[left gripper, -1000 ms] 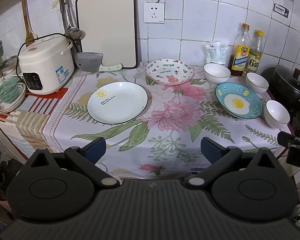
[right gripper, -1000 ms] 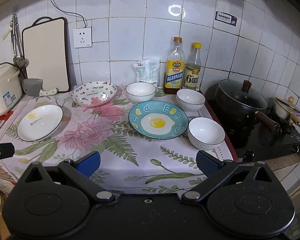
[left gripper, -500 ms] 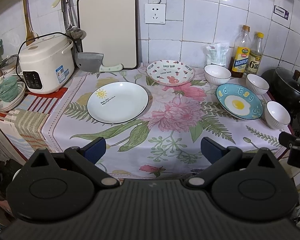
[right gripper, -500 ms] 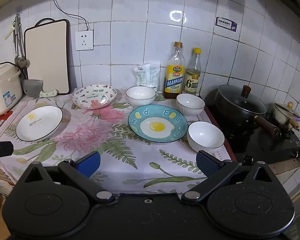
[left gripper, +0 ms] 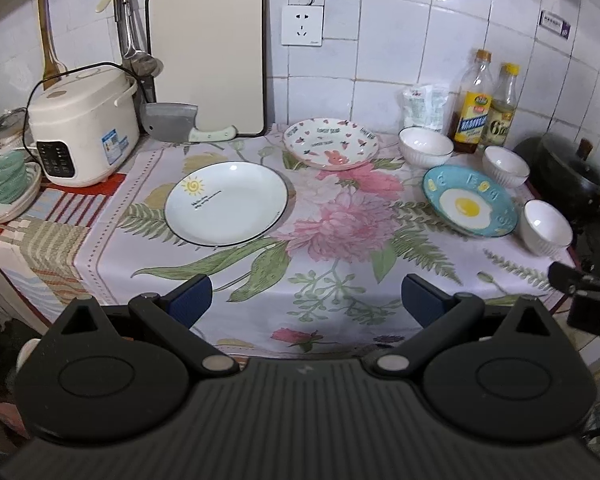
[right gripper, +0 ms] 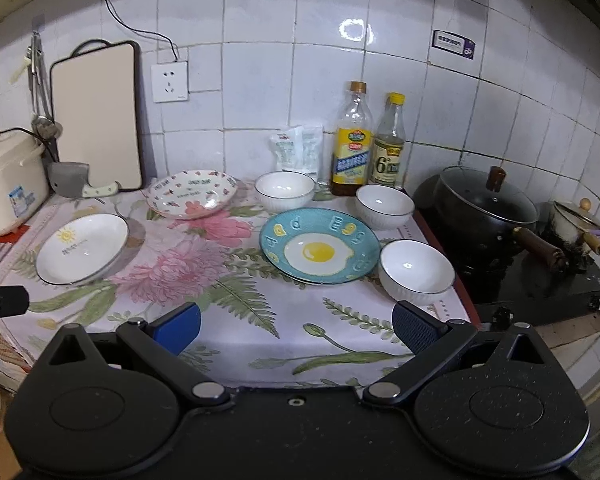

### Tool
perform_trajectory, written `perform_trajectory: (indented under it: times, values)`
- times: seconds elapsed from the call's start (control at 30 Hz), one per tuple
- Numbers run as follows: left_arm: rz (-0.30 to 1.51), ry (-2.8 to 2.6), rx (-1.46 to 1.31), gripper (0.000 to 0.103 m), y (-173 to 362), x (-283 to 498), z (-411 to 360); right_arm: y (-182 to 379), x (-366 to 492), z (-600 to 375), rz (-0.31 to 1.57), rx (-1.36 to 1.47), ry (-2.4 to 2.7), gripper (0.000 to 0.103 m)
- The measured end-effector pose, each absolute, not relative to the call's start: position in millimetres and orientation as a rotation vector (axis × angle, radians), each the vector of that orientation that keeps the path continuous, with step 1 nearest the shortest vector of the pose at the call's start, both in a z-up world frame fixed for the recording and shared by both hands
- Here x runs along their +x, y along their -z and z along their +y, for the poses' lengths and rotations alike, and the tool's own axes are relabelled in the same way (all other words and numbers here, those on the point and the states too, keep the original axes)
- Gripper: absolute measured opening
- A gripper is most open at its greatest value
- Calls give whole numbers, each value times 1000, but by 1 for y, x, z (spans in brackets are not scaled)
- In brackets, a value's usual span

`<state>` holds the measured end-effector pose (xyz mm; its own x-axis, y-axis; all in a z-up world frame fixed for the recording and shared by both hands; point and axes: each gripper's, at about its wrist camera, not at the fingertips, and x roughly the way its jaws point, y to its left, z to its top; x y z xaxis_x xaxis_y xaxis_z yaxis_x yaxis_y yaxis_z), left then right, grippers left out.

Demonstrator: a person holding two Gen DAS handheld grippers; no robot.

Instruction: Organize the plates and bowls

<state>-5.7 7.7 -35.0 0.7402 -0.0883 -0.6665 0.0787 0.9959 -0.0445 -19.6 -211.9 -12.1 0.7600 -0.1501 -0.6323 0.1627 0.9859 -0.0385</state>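
Note:
On the floral cloth lie a white sun plate (left gripper: 226,203) (right gripper: 82,249), a pink rabbit-print plate (left gripper: 331,149) (right gripper: 192,194) behind it, and a blue fried-egg plate (left gripper: 469,206) (right gripper: 319,250) to the right. Three white bowls stand around the egg plate: back left (left gripper: 425,146) (right gripper: 285,190), back right (left gripper: 505,166) (right gripper: 384,205), front right (left gripper: 546,227) (right gripper: 416,271). My left gripper (left gripper: 305,300) hovers open over the cloth's front edge, holding nothing. My right gripper (right gripper: 296,327) is also open and empty, just in front of the egg plate and the nearest bowl.
A rice cooker (left gripper: 82,126), cleaver (left gripper: 172,123) and cutting board (left gripper: 208,56) line the back left. Two bottles (right gripper: 351,140) and a packet (right gripper: 298,152) stand at the back wall. A black lidded pot (right gripper: 486,210) sits on the stove at right.
Both views have shifted only slightly; the right wrist camera has tilted up a little. No dish has moved and both grippers stay open.

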Motion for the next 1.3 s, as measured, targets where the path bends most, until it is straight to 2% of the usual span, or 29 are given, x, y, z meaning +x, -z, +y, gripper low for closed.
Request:
perform_trajectory:
  times: [0.4,0.77,0.97,1.3]
  values:
    - [651,70,-111,100,28,16,55,22,-4,-195,417,57,-114,103]
    - [609,-65,-96,100,67,81,112,59,93,-150,494,65,-372,102]
    - [589,-68,-189,100,78,108,129,94,138,-134,556,222,-491,100]
    - [780,-129,-199,99,151,192,157,153,203,-92,627,205,-518,98]
